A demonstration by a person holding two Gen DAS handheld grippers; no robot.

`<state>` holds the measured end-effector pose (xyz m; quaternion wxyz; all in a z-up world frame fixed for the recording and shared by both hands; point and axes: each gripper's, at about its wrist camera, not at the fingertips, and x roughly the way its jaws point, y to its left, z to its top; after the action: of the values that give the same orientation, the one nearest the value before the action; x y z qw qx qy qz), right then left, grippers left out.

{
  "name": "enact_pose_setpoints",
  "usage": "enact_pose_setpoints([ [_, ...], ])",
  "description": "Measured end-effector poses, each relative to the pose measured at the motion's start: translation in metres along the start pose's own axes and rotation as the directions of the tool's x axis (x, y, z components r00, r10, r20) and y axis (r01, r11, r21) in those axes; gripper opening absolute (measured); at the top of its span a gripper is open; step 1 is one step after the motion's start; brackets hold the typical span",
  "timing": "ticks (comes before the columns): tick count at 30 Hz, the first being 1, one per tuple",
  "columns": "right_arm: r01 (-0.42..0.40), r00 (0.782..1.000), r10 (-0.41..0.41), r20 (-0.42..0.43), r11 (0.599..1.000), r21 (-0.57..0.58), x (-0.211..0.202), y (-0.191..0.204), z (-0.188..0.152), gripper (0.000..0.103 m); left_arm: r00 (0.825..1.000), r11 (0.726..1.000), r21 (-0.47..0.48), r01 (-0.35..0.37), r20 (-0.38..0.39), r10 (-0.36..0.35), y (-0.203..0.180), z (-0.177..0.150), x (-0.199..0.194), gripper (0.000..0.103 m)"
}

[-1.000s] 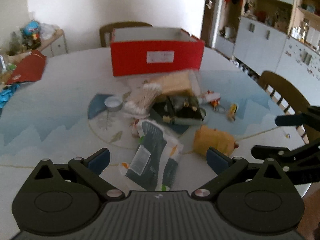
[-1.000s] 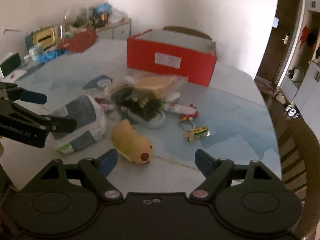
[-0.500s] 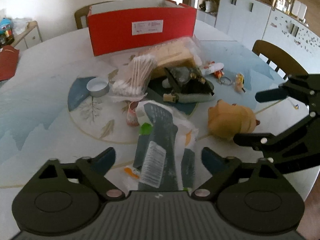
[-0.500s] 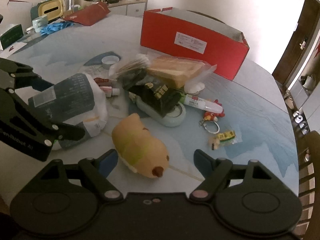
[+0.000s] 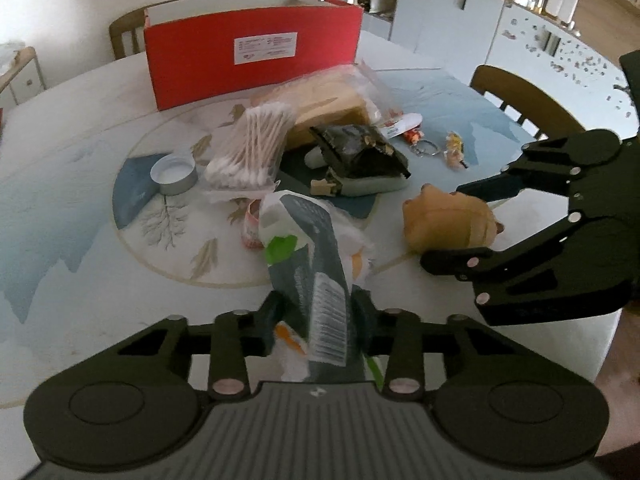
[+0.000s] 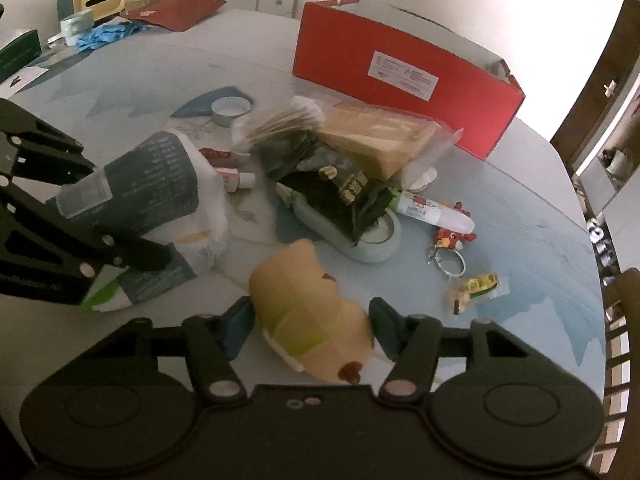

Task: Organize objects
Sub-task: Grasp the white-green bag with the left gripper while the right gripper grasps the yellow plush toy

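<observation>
Grey packet [image 5: 316, 264] squeezed in your left tongs [image 5: 318, 314]; your right tongs [image 6: 312, 322] hug yellow plush toy [image 6: 308, 316] on surface [image 6: 500, 208].

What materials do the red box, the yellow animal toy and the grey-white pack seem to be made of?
Red box: likely cardboard with a matte finish, given its flat stiff walls and pasted white label.
Yellow animal toy: probably soft plush or foam; its surface is dull and rounded between the right gripper fingers.
Grey-white pack: thin plastic film, crinkled and slightly glossy, pinched by the left gripper.
</observation>
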<state>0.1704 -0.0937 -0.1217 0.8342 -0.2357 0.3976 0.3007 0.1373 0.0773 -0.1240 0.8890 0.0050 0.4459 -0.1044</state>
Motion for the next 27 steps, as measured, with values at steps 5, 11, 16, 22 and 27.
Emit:
enact_pose_setpoints([
  [5, 0.006, 1.0, -0.006, -0.016, 1.0, 0.02, -0.007, 0.006, -0.001, 0.056, 0.999, 0.999, 0.0, 0.038, -0.002, -0.038, 0.009, 0.001, -0.008, 0.026],
  [11, 0.019, 1.0, -0.018, -0.01, 0.996, 0.092, -0.029, 0.006, 0.012, 0.055, 0.998, 0.999, -0.022, 0.05, 0.038, -0.049, 0.022, 0.009, -0.029, 0.026],
  [16, 0.024, 0.999, -0.027, 0.021, 0.989, 0.149, -0.051, -0.009, 0.037, 0.055, 0.995, 0.997, -0.057, 0.051, 0.088, -0.046, 0.035, 0.03, -0.049, 0.026],
  [22, 0.004, 0.998, -0.016, 0.066, 0.984, 0.179, -0.066, -0.034, 0.074, 0.055, 0.988, 0.997, -0.063, 0.042, 0.15, -0.032, 0.042, 0.063, -0.069, 0.026],
  [27, -0.015, 0.995, -0.004, 0.099, 0.981, 0.192, -0.07, -0.054, 0.101, 0.056, 0.984, 0.998, -0.055, 0.024, 0.175, -0.014, 0.047, 0.094, -0.076, 0.026],
])
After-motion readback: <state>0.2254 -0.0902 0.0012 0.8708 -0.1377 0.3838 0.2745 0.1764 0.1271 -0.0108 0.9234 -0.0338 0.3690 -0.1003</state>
